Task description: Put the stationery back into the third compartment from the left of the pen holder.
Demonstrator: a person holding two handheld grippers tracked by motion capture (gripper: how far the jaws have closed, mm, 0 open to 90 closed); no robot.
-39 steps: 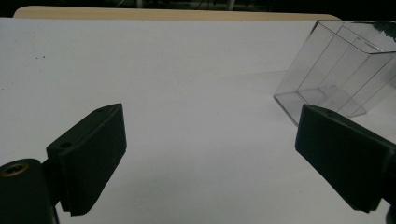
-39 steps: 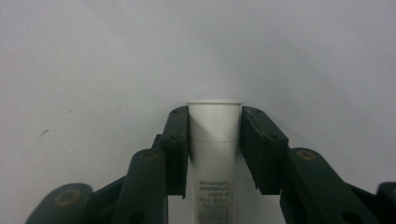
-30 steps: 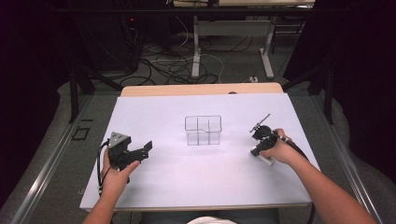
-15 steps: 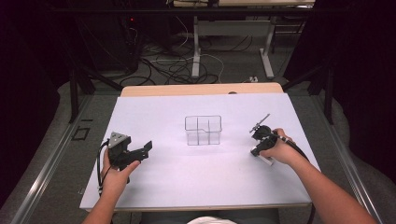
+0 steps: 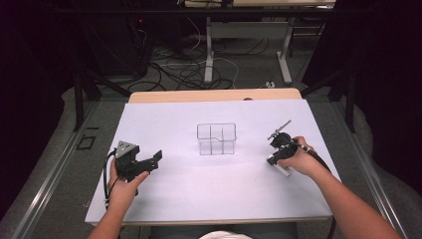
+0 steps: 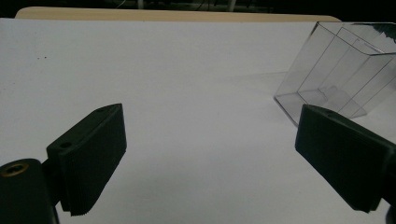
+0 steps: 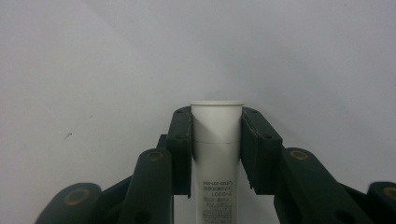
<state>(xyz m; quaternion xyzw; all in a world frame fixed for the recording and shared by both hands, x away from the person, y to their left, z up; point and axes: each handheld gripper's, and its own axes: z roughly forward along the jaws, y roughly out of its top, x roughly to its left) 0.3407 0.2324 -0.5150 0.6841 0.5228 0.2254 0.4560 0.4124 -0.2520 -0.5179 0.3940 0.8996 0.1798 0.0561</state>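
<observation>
At the centre of the white tabletop (image 5: 209,194) stands a clear plastic organizer box (image 5: 216,139), upright, with inner walls that split it into compartments; every compartment that shows looks bare, and in the left gripper view the same box (image 6: 343,70) sits at about two o'clock with nothing inside its see-through walls. From the box, the left gripper (image 5: 149,163) lies toward eight o'clock, well apart from it, held low over the tabletop in the person's left hand (image 5: 122,185); its jaws stand wide apart with only bare tabletop between them. Toward three o'clock from the box, also well apart, the right gripper (image 5: 279,134) is held in the person's right hand (image 5: 298,159), and the right gripper view shows its jaws clamped on a white tube (image 7: 216,140), one pad pressed on each side just below the tube's capped end, small printed text on the tube's body nearer the camera. The tube's tail end (image 5: 278,166) sticks out at the near side of that hand. Compared with the earlier high view, both hands, both grippers and the box sit where they were; nothing has shifted.
</observation>
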